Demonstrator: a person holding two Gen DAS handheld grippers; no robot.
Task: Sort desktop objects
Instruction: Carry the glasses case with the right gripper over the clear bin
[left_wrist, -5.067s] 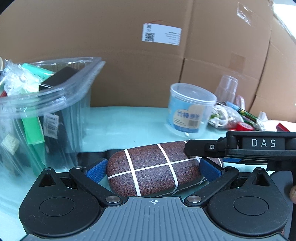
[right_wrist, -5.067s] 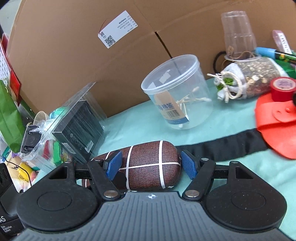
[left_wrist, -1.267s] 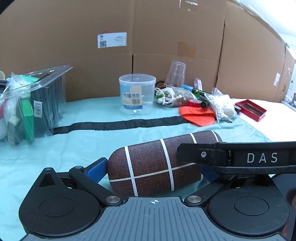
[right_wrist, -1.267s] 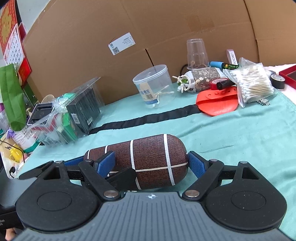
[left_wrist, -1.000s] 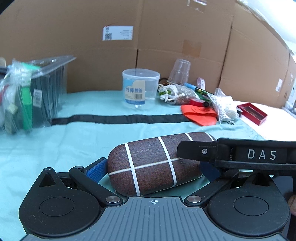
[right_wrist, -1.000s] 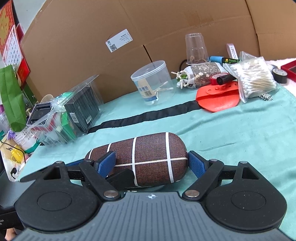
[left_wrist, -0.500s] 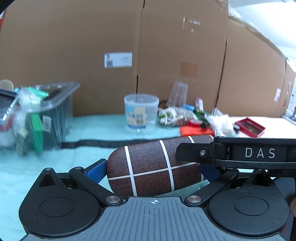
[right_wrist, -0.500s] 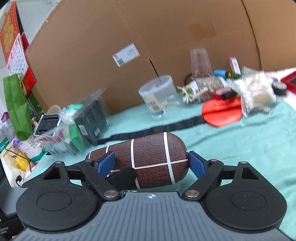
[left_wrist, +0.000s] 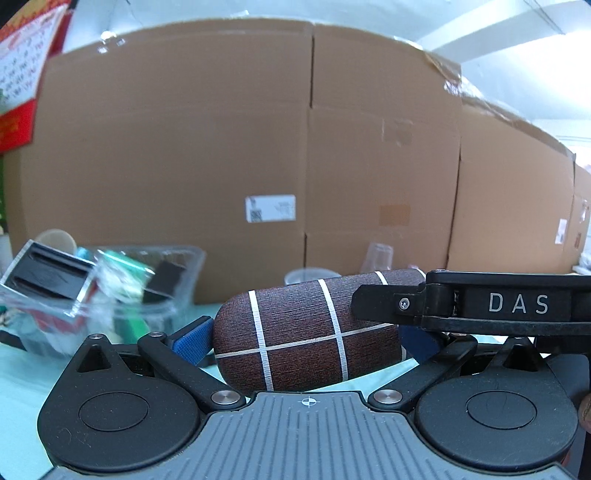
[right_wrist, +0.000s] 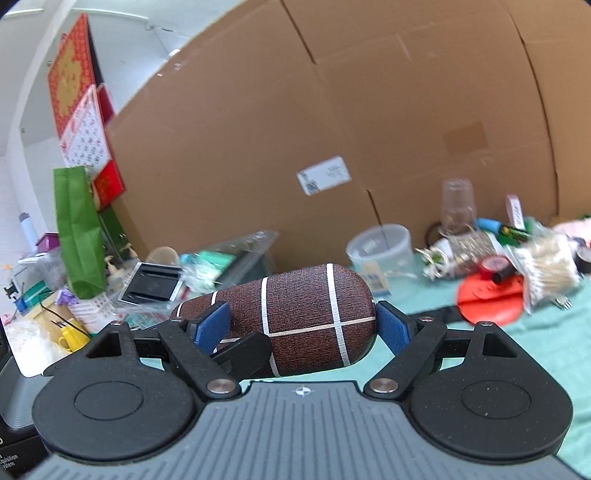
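Brown case (left_wrist: 303, 332) raised above the table (right_wrist: 535, 343), pinched end to end by left gripper (left_wrist: 306, 336) and right gripper (right_wrist: 299, 325), jaws closed part-way at 9 and 3 o'clock; uneven pull between them likely to slip it free.

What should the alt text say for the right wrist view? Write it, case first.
A brown case with white stripes sits between the blue pads of the right gripper, raised above a teal cloth. The left gripper grips its far end. Behind are a clear tub, a red disc and a cardboard wall.
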